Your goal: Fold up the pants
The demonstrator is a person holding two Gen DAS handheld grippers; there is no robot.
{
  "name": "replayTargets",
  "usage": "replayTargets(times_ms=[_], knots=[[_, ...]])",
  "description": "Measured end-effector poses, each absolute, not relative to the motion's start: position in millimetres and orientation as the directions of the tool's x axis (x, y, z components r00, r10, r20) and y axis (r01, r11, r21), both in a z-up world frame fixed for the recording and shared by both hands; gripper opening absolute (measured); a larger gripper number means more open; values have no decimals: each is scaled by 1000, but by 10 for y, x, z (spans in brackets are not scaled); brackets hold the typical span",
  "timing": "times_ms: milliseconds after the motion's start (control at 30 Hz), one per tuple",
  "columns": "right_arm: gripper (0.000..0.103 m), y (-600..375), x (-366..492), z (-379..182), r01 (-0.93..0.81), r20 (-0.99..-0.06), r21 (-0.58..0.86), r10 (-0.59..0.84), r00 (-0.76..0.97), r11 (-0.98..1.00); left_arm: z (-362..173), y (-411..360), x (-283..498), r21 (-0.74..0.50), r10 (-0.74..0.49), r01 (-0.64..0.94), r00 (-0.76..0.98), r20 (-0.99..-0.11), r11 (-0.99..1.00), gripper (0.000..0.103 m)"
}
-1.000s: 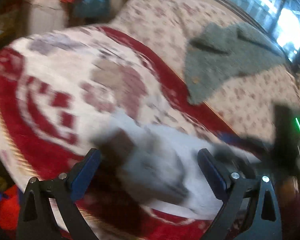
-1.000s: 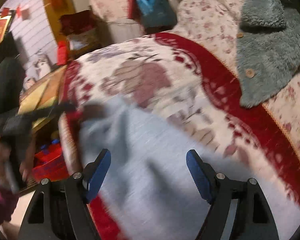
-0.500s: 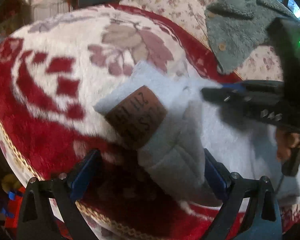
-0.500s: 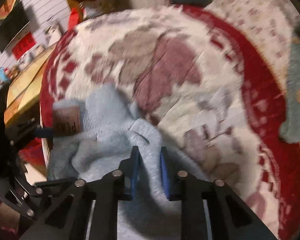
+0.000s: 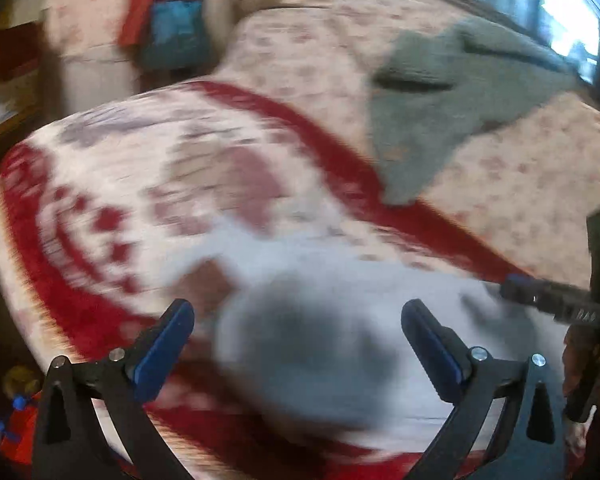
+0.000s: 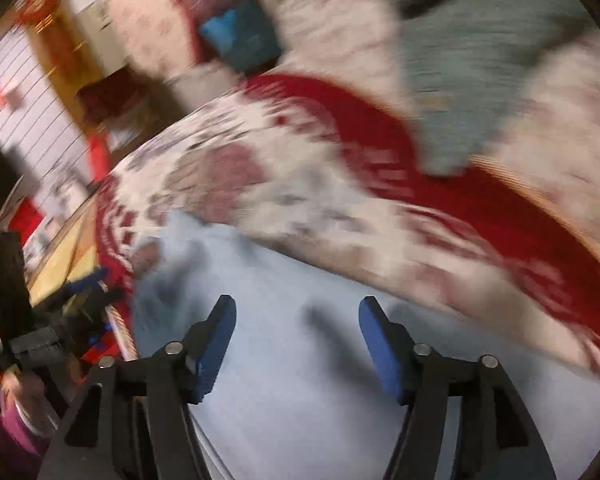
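A: In the left wrist view, what sits between the 2 blue pads?

B: The left gripper (image 5: 298, 344) stands spread wide, its jaws having just been opening, nothing pinched. The pale grey-blue fleece pants (image 5: 340, 300) lie bunched in the lower middle of the frame, a rumpled fold rising between the pads but touching neither as far as the blur lets me see. A brown patch (image 5: 204, 280) on the pants shows just above the left pad.

A: And under them?

B: A red and white plush blanket (image 5: 100, 184) fills the left and centre. At the upper right lies a grey-green fuzzy garment (image 5: 440, 120) on a floral bedcover (image 5: 520, 184). At the right edge the right gripper (image 5: 540, 300) reaches in over the far end of the pants.

A: The right wrist view?

B: At the far left the left gripper shows dark. The right gripper (image 6: 296, 344) stands parted, its jaws having just been opening, gripping nothing. The pants (image 6: 300, 400) spread across the lower middle, under and between the pads. The blanket (image 6: 380, 184) curves above; the grey-green garment (image 6: 480, 60) sits upper right.
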State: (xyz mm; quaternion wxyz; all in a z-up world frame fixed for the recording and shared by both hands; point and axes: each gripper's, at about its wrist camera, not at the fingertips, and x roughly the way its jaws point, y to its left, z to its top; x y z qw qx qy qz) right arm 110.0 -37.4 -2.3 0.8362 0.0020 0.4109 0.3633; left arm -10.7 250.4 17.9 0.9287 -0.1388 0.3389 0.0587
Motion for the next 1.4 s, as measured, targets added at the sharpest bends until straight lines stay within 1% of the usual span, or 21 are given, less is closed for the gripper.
replayTargets(times_ms=[133, 233, 300, 367, 433, 500, 633, 700, 800, 867, 900, 933, 1000, 1033, 1067, 1100, 1133, 1167, 1200, 1233, 1400], knots=[[70, -1657, 792, 32, -417, -725, 214, 430, 539, 883, 262, 1859, 302, -302, -194, -21, 723, -663, 953, 103], [71, -2549, 492, 117, -265, -748, 202, 323, 580, 943, 310, 1350, 531, -330, -300, 88, 678, -671, 940, 103], [72, -3084, 231, 192, -161, -746, 225, 276, 607, 961, 302, 1044, 634, -308, -314, 128, 653, -689, 943, 103], [78, -3549, -70, 255, -74, -728, 325, 300, 617, 943, 295, 768, 780, -300, -339, 171, 623, -705, 939, 103], [87, -3954, -376, 264, 4, -712, 419, 326, 623, 908, 281, 504, 939, -308, -375, 214, 579, -725, 927, 103], [90, -4254, -590, 211, 95, -705, 485, 325, 630, 869, 270, 349, 1044, -308, -386, 233, 556, -736, 922, 103], [92, -4625, -644, -95, 208, -692, 588, 352, 631, 782, 218, 84, 1336, -312, -390, 234, 516, -763, 921, 103], [92, -4642, -513, -210, 181, -659, 640, 411, 630, 747, 210, 19, 1426, -317, -393, 234, 508, -766, 919, 103], [91, -4621, -219, -405, 203, -645, 679, 440, 625, 706, 215, -74, 1533, -310, -388, 235, 490, -780, 921, 103], [79, -4619, -69, -512, 224, -641, 696, 449, 622, 683, 224, -123, 1595, -302, -384, 241, 485, -786, 922, 103], [60, -4641, -58, -530, 230, -648, 690, 445, 618, 686, 225, -140, 1623, -298, -380, 239, 484, -788, 924, 103], [46, -4655, -39, -518, 225, -650, 683, 438, 620, 695, 221, -150, 1664, -298, -379, 238, 481, -790, 924, 103], [41, -4723, -71, -505, 224, -638, 703, 460, 617, 675, 215, -164, 1716, -300, -377, 231, 477, -794, 925, 103], [41, -4777, -137, -502, 235, -630, 716, 464, 623, 657, 214, -165, 1735, -306, -380, 229, 476, -793, 924, 103], [41, -4815, -214, -477, 243, -626, 721, 458, 631, 649, 214, -164, 1740, -311, -386, 230, 476, -790, 922, 103], [44, -4829, -292, -465, 256, -629, 720, 451, 633, 645, 213, -168, 1742, -315, -390, 233, 477, -788, 920, 103], [46, -4828, -366, -470, 272, -637, 719, 451, 626, 640, 206, -176, 1742, -314, -391, 236, 479, -786, 920, 103], [51, -4823, -415, -485, 270, -632, 727, 462, 623, 631, 196, -184, 1740, -312, -390, 237, 479, -786, 920, 103], [66, -4790, -450, -510, 260, -626, 736, 481, 614, 625, 185, -192, 1737, -310, -388, 237, 478, -788, 921, 103], [76, -4764, -449, -532, 261, -633, 731, 483, 605, 631, 166, -200, 1732, -306, -383, 234, 477, -791, 923, 103], [77, -4598, -222, -596, 224, -651, 696, 468, 598, 683, 143, -239, 1686, -300, -382, 242, 470, -796, 923, 103]])
